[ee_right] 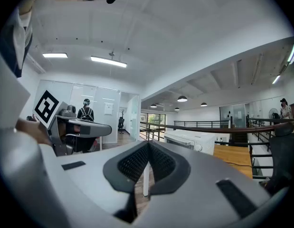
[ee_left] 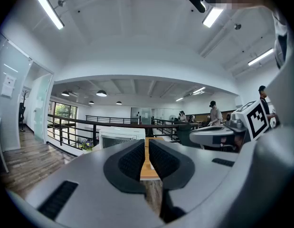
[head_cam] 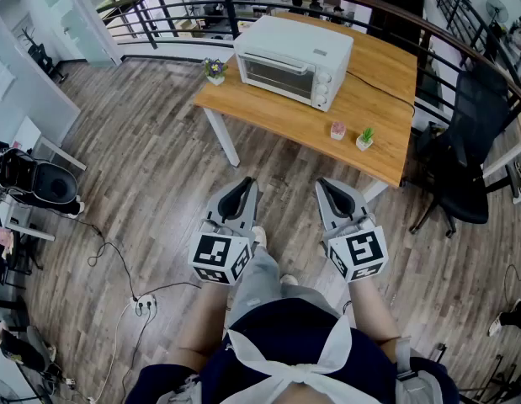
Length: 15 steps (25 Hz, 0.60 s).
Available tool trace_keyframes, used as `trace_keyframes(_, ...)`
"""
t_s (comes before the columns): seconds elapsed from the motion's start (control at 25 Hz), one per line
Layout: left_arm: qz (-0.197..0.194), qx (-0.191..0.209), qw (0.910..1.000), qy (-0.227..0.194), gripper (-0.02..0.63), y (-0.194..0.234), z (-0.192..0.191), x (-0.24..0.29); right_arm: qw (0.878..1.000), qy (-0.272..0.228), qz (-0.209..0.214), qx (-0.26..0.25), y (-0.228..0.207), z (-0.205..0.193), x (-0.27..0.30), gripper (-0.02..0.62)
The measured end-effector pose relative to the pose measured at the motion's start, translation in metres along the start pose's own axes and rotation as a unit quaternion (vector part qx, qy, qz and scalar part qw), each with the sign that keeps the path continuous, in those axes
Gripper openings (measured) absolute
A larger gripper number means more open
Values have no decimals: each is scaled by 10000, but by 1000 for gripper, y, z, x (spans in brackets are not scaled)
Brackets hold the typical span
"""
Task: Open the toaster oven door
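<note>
Toaster oven (head_cam: 294, 61) sits at the left end of the tabletop (head_cam: 374, 66), glass door (head_cam: 275, 74) shut and facing the near edge, knobs on its right side. A black cord (head_cam: 380, 87) runs from it toward the right edge. Small flower pot (head_cam: 215, 71) stands at the near left corner. A pink pot (head_cam: 337, 130) and a green plant pot (head_cam: 364, 139) stand side by side by the near edge, toward the near right corner. Black office chair (head_cam: 458, 167) stands past the right edge.

I hold both claws over the wood floor (head_cam: 159, 167), well short of the tabletop. Left claw (head_cam: 245, 188) is closed to a thin slit, nothing between its pads. Right claw (head_cam: 327, 188) is closed, pads meeting at the tips, empty.
</note>
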State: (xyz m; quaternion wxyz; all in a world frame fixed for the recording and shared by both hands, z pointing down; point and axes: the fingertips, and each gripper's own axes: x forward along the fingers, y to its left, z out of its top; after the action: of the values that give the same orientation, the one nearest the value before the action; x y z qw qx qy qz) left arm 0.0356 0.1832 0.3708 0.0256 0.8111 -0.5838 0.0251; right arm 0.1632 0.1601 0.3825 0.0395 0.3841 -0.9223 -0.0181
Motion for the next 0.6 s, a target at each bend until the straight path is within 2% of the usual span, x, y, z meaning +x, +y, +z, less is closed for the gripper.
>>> trace_keyframes(0.28,-78,84,9999,40,41,-4,-1,10,9997,-7,81,-238,-1,4,9,6)
trace_keyframes(0.6,-31,259,9997,27,41,12,1,38,9995,18,-4,-302,-15,6,34,7)
